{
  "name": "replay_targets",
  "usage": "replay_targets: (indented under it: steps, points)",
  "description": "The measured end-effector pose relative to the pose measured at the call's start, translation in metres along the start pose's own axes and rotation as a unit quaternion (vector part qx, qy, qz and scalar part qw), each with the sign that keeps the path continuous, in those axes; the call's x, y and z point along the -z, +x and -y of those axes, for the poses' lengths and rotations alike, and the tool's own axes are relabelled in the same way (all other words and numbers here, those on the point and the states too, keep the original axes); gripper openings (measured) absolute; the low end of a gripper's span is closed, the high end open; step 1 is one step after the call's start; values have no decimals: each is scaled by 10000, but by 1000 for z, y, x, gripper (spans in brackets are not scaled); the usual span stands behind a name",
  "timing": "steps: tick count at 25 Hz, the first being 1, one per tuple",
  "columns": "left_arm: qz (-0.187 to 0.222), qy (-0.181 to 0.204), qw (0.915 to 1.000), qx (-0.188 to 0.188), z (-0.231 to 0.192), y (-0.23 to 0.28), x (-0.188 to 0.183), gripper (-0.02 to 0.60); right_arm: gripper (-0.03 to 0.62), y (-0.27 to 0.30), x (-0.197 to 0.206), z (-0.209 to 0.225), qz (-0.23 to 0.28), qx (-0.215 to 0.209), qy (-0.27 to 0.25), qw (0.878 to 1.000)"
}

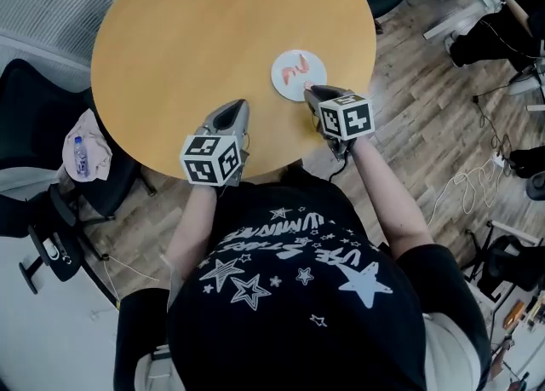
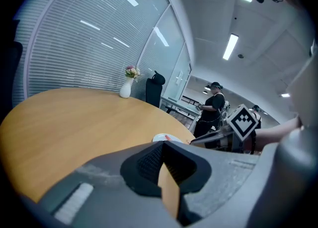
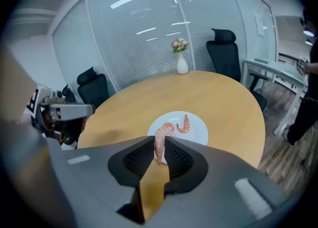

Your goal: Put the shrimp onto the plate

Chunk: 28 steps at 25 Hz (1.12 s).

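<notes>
A small white plate (image 1: 313, 79) lies on the round wooden table (image 1: 187, 48) near its front right edge, with two pink shrimps (image 1: 296, 67) on it. In the right gripper view the plate (image 3: 198, 131) carries a curled shrimp (image 3: 185, 124). My right gripper (image 3: 159, 148) is shut on another pink shrimp (image 3: 159, 144) and hovers at the plate's near rim; in the head view the right gripper (image 1: 312, 91) touches that rim. My left gripper (image 1: 237, 118) rests at the table's front edge, shut with nothing in it, and its own view shows the left gripper (image 2: 162, 153) closed.
A white vase with flowers (image 3: 182, 59) stands at the table's far side. Black office chairs (image 3: 229, 55) ring the table; another chair (image 1: 51, 159) with a cloth and bottle sits left. A person (image 2: 211, 108) stands beyond the table. Cables lie on the wooden floor (image 1: 451, 176).
</notes>
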<state>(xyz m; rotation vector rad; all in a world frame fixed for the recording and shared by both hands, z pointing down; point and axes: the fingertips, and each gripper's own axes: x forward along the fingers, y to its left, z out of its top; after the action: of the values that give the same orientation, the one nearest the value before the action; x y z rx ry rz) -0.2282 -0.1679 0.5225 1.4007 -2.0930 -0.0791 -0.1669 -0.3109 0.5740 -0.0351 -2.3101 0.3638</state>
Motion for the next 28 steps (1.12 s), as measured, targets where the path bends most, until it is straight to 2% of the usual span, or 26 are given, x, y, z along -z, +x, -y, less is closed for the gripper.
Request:
replay_targets:
  steps: [4, 7, 13, 21, 28]
  points:
    - [23, -157, 9996, -244, -4, 11, 0, 2, 66, 18, -2, 8, -375, -111, -725, 9966]
    - [18, -270, 9988, -413, -7, 18, 1, 2, 66, 30, 0, 11, -680, -239, -1296, 9889]
    - [55, -542, 9956, -766, -10, 25, 8, 2, 66, 47, 9, 17, -1108, -512, -1929, 9736]
    - [54, -687, 9928, -978, -7, 35, 16, 2, 66, 59, 15, 25, -1381, -770, -2230, 9619]
    - [13, -768, 9907, -1121, 0, 42, 23, 2, 66, 61, 18, 28, -1457, -790, -2419, 9560]
